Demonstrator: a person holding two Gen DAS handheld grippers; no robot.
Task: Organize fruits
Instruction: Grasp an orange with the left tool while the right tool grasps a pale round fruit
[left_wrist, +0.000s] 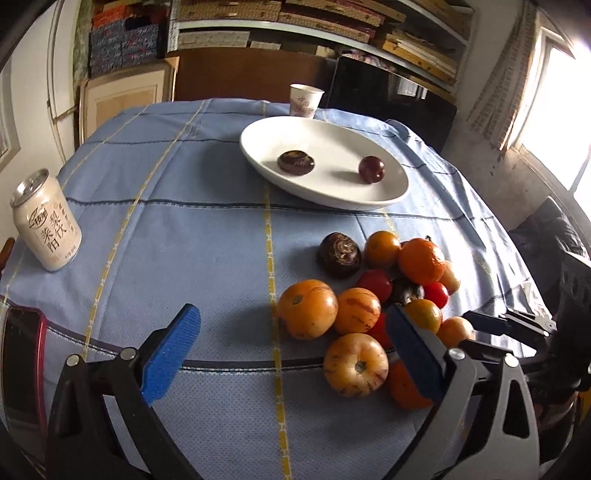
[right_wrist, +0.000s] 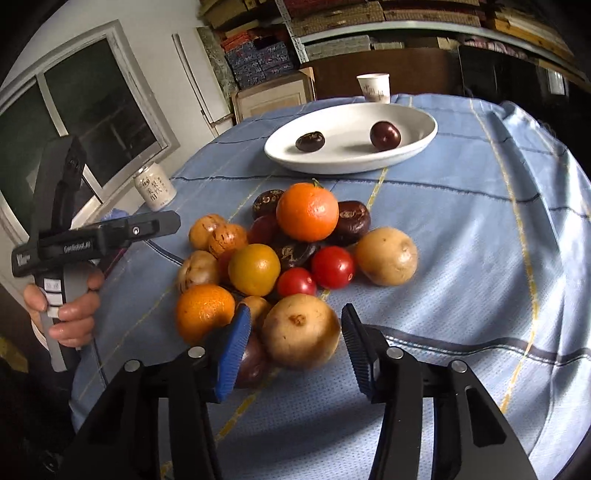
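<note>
Tan round fruit (right_wrist: 301, 330) sits at near edge of fruit pile (right_wrist: 295, 251), tablecloth centre, between right gripper (right_wrist: 293, 350) pads, spread, not touching yet. Left gripper (left_wrist: 291, 354) wide apart, empty, beside pile. Right nearer. Dish (right_wrist: 417, 147) lies beyond pile.

The worktop (left_wrist: 207, 229), under a blue checked cloth, carries a white oval dish (left_wrist: 324, 162) and paper cup (left_wrist: 306, 100) far off, a drinks can (left_wrist: 46, 221) left, a fruit heap (left_wrist: 369, 302) near right.

Black-framed tool (right_wrist: 295, 350), blue ribbed pads (right_wrist: 232, 354), silver screws, grey handle
</note>
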